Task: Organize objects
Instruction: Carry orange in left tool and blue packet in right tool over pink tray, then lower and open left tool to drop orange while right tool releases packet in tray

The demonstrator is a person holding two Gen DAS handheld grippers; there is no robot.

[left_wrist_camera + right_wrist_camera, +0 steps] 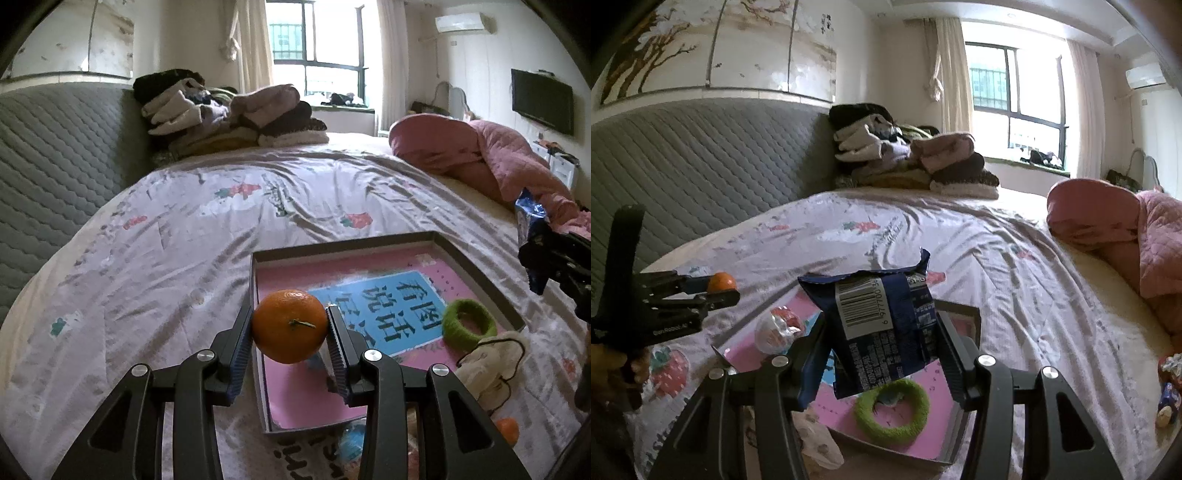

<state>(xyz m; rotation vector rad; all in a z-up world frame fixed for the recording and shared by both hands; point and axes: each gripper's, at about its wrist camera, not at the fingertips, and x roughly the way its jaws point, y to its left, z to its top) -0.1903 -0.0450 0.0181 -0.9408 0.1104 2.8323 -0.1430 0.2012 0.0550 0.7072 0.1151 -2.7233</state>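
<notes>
Two handheld grippers hovered over a bed, each carrying something toward a shallow grey tray (480,266) lined with a pink and blue printed sheet.

In the left wrist view, the left gripper (290,328) was clenched on an orange (289,325), low and centre in the frame. The orange was round, glossy and bright, its small green stem facing the camera, with a ribbed pad pressed to each side. It hung over the tray's near left corner, so the tray floor lay just ahead and below, to the right in the frame. A fuzzy green ring (467,325) already sat inside the tray at right centre.

In the right wrist view, the right gripper (881,343) grasped a dark blue packet (882,328) at the centre of the frame. The packet was crinkled foil, held upright with its long axis roughly vertical, a white barcode panel facing the camera and the torn-looking seal on top. It hung directly above the tray, with the ring below it.

Judging by position, both hands were about equally near the tray; a short drop seemed enough for either item.

The bedsheet (184,240) was pale with flower prints.
</notes>
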